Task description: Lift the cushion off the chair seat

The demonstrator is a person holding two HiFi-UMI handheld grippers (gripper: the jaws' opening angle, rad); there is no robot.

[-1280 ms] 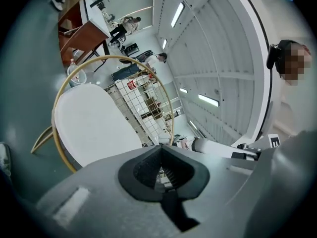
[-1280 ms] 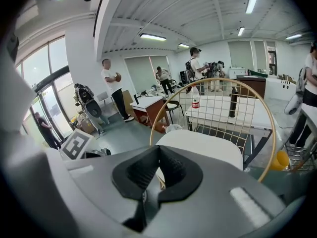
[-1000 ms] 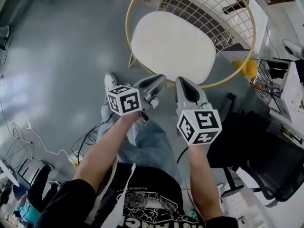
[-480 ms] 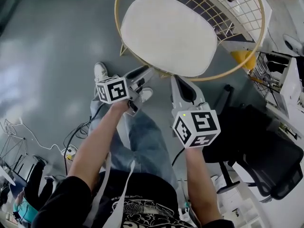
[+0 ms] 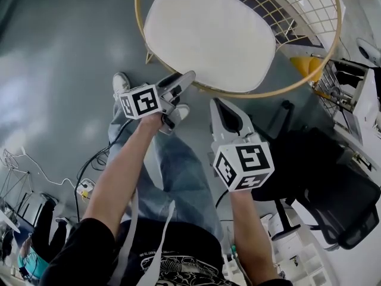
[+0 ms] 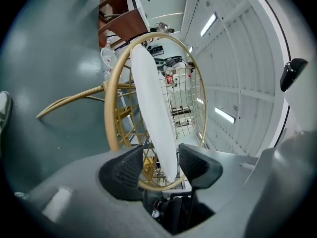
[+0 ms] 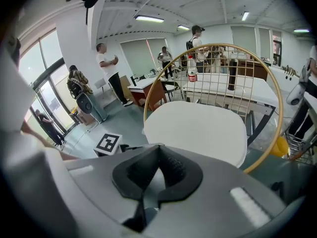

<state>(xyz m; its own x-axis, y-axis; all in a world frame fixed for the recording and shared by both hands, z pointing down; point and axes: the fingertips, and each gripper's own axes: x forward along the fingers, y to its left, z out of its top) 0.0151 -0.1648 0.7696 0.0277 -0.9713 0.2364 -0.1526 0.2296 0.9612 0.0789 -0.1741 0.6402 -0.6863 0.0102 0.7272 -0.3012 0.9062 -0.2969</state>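
The white oval padded cushion (image 5: 208,34) lay flat on the seat of the round gold-rimmed wire chair (image 5: 271,94), filling the top centre of the head view. The left gripper (image 5: 186,79) sat at the lower left edge of the seat. Its jaws had just been opening and stood wide apart. In the left gripper view the cushion's thin edge (image 6: 151,108) and the gold rim (image 6: 110,113) both showed in the gap between the pads, with neither pad pressing on them. The right gripper (image 5: 218,103) hung just below the rim at centre frame, jaws together on nothing, and the cushion (image 7: 198,128) lay ahead of it and apart.

The main risk looked to be the left jaws closing on rim and cushion together, which would drag or tip the light chair across the grey floor (image 5: 59,52) rather than free the cushion. A shallow bite on the soft edge alone could slip once the pad sagged under its own weight. With the right jaws closed, that side could take no hold, so a one-sided lift would probably leave the far edge trailing against the wire back.
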